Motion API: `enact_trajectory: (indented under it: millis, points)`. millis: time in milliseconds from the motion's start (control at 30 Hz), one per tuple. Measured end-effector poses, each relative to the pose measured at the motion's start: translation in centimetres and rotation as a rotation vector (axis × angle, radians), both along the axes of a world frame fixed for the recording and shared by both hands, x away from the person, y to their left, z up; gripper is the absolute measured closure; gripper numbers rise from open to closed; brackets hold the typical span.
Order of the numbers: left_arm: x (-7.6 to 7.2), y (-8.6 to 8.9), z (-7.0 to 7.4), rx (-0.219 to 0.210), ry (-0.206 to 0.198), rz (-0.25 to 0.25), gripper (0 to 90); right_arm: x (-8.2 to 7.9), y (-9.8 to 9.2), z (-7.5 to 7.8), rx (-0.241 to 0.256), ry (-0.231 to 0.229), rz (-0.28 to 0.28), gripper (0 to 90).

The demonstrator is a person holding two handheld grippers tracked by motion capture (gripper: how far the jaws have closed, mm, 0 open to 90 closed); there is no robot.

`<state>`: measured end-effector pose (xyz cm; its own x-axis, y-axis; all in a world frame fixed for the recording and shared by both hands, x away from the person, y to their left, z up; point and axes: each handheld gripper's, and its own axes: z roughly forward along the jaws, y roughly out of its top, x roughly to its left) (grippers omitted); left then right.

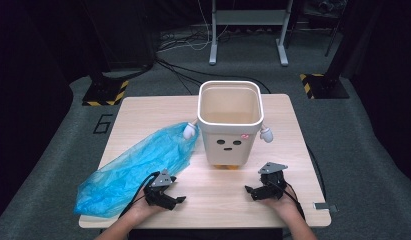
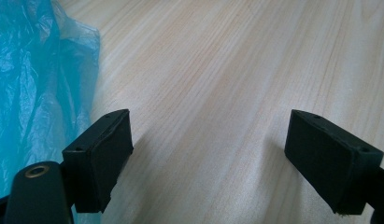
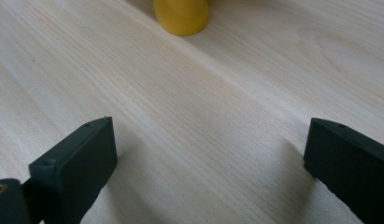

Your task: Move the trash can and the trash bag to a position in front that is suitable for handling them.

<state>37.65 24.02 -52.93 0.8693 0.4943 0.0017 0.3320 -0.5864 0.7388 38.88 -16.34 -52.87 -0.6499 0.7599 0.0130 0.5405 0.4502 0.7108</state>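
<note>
On the pale wood-grain table (image 1: 203, 200), near its front edge, the left gripper (image 1: 174, 199) and the right gripper (image 1: 254, 191) rest low, each with its black jaws spread wide and nothing between them. Just beside the left gripper lies a crumpled, translucent blue plastic bag (image 1: 138, 167), stretched along the table's left side from the front corner up to the bin; in the left gripper view its wrinkled film (image 2: 35, 79) sits at the left, close to one jaw, though contact cannot be confirmed. Behind both grippers, at the table's middle, stands an upright cream-white plastic bin (image 1: 230, 125), square with rounded corners, open-topped, with a printed face on its front wall, small white knob arms at its sides and yellow feet; one rounded yellow foot (image 3: 181, 16) appears ahead of the right gripper.

Handling, as a judgement: the bag is very light, limp and slippery, and will collapse or slide rather than hold shape, so a firm pinch on a bunched fold near its edge should serve better than a grip on a flat layer. The bin looks rigid, smooth and light, and may shift if tugged; its rim offers the steadiest hold.
</note>
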Motion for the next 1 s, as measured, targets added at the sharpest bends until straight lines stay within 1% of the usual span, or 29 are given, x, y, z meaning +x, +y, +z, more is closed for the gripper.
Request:
enact_trajectory:
  millis: [300,433,633,667,733,833,1000]
  points:
    - [-0.04,0.05,0.01,0.002,-0.001,0.001,15.8,0.00,0.00,0.00,0.000,0.000,0.000,1.8]
    - [-0.14,0.12,0.03,-0.003,-0.001,-0.007,18.2,0.00,0.00,0.00,0.000,0.001,0.000,1.7]
    - [-0.22,0.12,0.05,0.000,-0.005,-0.005,19.1,0.00,0.00,0.00,0.000,0.000,0.000,1.7]
    - [-0.25,0.13,0.11,0.000,0.000,-0.011,20.8,0.01,-0.01,0.00,-0.001,-0.001,0.001,1.7]
    - [-0.30,0.12,0.14,0.002,0.000,-0.011,21.4,0.02,-0.01,0.00,-0.001,-0.002,0.002,1.8]
    - [-0.43,0.04,0.28,0.007,0.005,-0.027,24.5,0.02,-0.01,0.00,-0.001,-0.001,0.001,1.7]
    - [-0.65,-0.08,0.46,0.022,0.009,-0.044,26.3,0.02,-0.01,0.00,-0.001,-0.002,0.001,1.7]
